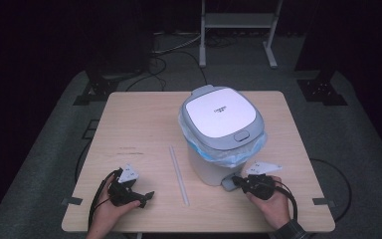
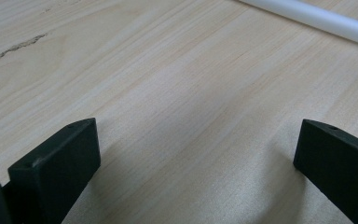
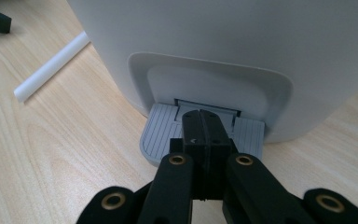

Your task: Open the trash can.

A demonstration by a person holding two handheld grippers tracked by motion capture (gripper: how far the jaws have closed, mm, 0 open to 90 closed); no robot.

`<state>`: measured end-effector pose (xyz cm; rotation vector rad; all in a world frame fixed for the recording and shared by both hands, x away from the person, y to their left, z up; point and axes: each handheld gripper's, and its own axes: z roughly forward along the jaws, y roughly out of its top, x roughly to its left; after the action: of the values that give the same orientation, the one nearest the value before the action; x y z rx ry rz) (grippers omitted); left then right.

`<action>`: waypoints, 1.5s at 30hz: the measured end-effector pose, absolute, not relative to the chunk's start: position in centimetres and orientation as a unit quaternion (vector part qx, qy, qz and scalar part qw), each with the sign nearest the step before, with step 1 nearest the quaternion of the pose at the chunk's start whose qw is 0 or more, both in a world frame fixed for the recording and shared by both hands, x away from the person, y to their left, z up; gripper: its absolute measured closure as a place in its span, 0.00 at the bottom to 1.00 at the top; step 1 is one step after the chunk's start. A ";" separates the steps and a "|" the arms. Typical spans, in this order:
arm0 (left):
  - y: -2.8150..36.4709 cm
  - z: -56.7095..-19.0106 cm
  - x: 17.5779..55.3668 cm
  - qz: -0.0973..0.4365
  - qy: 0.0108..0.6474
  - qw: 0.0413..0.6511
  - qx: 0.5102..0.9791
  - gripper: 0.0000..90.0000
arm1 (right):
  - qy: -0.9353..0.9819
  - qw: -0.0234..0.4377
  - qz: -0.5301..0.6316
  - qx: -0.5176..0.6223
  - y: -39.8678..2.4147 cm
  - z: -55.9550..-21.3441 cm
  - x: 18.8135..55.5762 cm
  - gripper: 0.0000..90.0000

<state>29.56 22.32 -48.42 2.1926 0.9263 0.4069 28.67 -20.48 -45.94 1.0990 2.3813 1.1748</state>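
A white pedal bin (image 1: pixel 222 134) with a grey-rimmed lid, closed, and a blue liner stands right of the table's middle. Its grey ribbed foot pedal (image 1: pixel 228 183) (image 3: pixel 161 133) sticks out at the front of its base. My right gripper (image 1: pixel 238 181) (image 3: pixel 204 122) is shut with nothing between the jaws, and its tips sit over the middle of the pedal; whether they press on it I cannot tell. My left gripper (image 1: pixel 146 196) (image 2: pixel 196 154) rests low on the table at the front left, jaws wide apart over bare wood.
A thin white tube (image 1: pixel 178 175) (image 2: pixel 317 18) (image 3: pixel 51 67) lies on the wooden table (image 1: pixel 129 124) between the two grippers. Cables and a metal stand's feet (image 1: pixel 238 45) sit on the grey floor beyond the table.
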 end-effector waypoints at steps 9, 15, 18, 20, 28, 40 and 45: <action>22.3 -48.4 29.6 0.157 0.359 0.355 0.849 0.00 | 0.820 0.133 0.409 0.378 -20.5 -46.1 28.7 1.00; 22.3 -48.4 29.6 0.157 0.359 0.355 0.849 0.00 | 0.821 0.136 0.408 0.376 -20.5 -46.2 28.7 1.00; 22.3 -48.4 29.6 0.158 0.358 0.355 0.849 0.00 | 0.822 0.137 0.407 0.375 -20.5 -46.3 28.7 1.00; 22.3 -48.4 29.6 0.157 0.358 0.355 0.849 0.00 | 0.822 0.137 0.406 0.375 -20.4 -46.3 28.7 1.00; 22.3 -48.4 29.6 0.157 0.359 0.355 0.849 0.00 | 0.823 0.133 0.403 0.379 -20.4 -46.5 28.8 1.00; 22.3 -48.4 29.6 0.157 0.358 0.356 0.849 0.00 | 0.827 0.130 0.393 0.380 -20.2 -47.1 29.0 1.00; 22.3 -48.4 29.5 0.157 0.357 0.355 0.850 0.00 | 0.827 0.130 0.393 0.381 -20.2 -47.2 29.1 1.00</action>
<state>29.55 22.34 -48.41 2.1951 0.9223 0.4046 29.07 -20.24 -47.19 1.1063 2.4012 1.1425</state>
